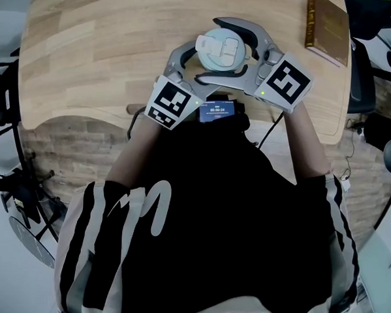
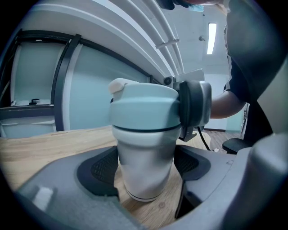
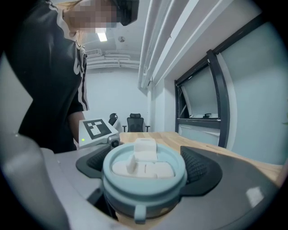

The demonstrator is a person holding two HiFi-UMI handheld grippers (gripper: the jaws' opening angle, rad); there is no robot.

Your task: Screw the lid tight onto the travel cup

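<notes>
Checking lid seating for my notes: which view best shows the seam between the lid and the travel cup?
The left gripper view: side-on, it shows the lid meeting the cup body at a dark band. The right gripper view looks down on the lid, hiding most of the seam; the head view shows only the lid's top.

A pale wooden table (image 1: pixel 90 49) with a rounded near edge is carrying two things that can be made out. The travel cup (image 2: pixel 144 166) is standing upright on the bare wood close to the near edge, its base resting flat on the boards and its lid (image 1: pixel 219 50) sitting on top. A brown book (image 1: pixel 328 28) is lying flat at the far right corner, well apart from the cup.
</notes>
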